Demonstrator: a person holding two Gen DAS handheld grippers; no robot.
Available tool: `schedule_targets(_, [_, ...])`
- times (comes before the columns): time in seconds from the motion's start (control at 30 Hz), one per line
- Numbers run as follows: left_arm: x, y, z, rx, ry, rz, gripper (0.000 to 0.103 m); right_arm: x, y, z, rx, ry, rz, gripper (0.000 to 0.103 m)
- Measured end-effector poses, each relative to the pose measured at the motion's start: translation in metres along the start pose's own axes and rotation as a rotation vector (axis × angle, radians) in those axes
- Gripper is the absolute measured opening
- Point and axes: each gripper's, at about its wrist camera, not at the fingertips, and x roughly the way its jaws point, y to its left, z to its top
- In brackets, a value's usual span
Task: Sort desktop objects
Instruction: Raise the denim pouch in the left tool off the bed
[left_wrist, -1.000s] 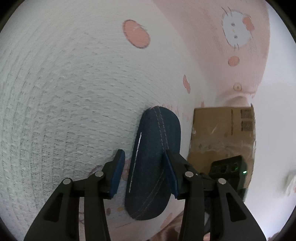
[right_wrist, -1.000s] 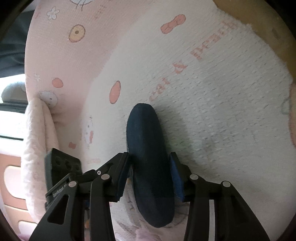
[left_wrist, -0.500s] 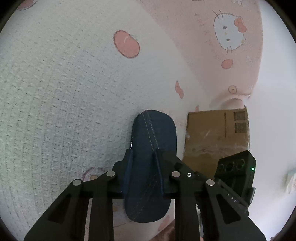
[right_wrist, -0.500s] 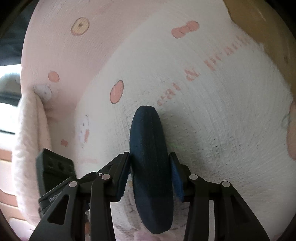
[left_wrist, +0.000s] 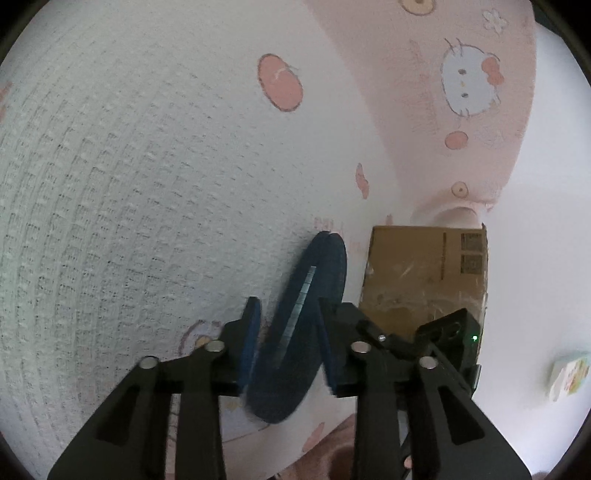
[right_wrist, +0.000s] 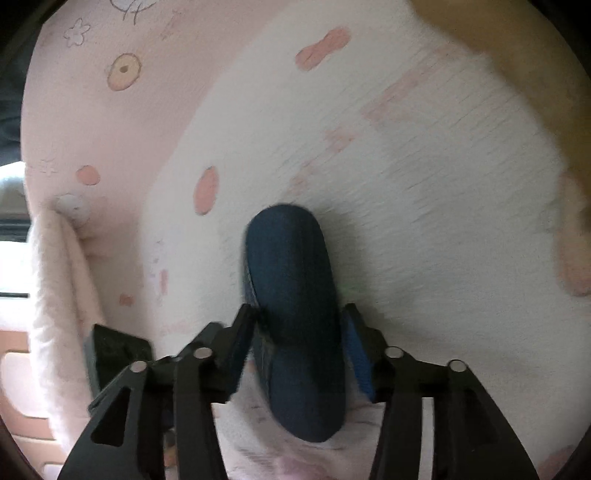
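letting go is my read of what both my grippers are doing around the dark blue denim case (left_wrist: 295, 332), a long, flat oval pouch with a pale zipper line along one side. it lies on the white waffle-weave cloth (left_wrist: 147, 184), tipped up on its edge in the left wrist view rather than flat, and it sits between the pads of both tools at once. my left gripper (left_wrist: 288, 354) has its jaws opening: the left pad stands clear of the fabric with a gap showing, while the right pad looks close against it, though whether it touches i cannot tell. my right gripper (right_wrist: 303, 347) is opening too, from the opposite end; its right pad is clearly off the case, and its left pad is too blurred for me to call.

two tools on one soft pouch make sense to me, since it would sag or roll under a single pinch. a cardboard box (left_wrist: 424, 273) stands just beside the case's far end, perhaps the sorting place. the pink cartoon-printed blanket (left_wrist: 424, 92) spreads beyond.
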Motion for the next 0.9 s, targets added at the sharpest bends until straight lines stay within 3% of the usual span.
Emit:
schedule_targets(0.13, [0.006, -0.004, 0.005, 0.025, 0.029, -0.029, 0.053, -0.008, -0.005, -0.001, 0.023, -0.035, 0.015, 0.055])
schedule_targets(0.37, [0.028, -0.008, 0.002, 0.036, 0.068, -0.007, 0.053, 0.002, -0.024, -0.008, 0.193, -0.071, 0.14, 0.054])
schedule_targets(0.57, [0.03, -0.01, -0.003, 0.036, 0.041, 0.009, 0.052, 0.006, -0.028, -0.013, 0.225, -0.102, 0.179, 0.033])
schedule_targets(0.6, [0.03, -0.01, -0.004, 0.039, 0.036, 0.018, 0.047, 0.006, -0.026, -0.013, 0.216, -0.101, 0.174, 0.033])
schedule_targets(0.9, [0.027, -0.005, -0.009, 0.029, 0.021, 0.016, 0.045, 0.007, -0.026, -0.023, 0.224, -0.061, 0.18, 0.044])
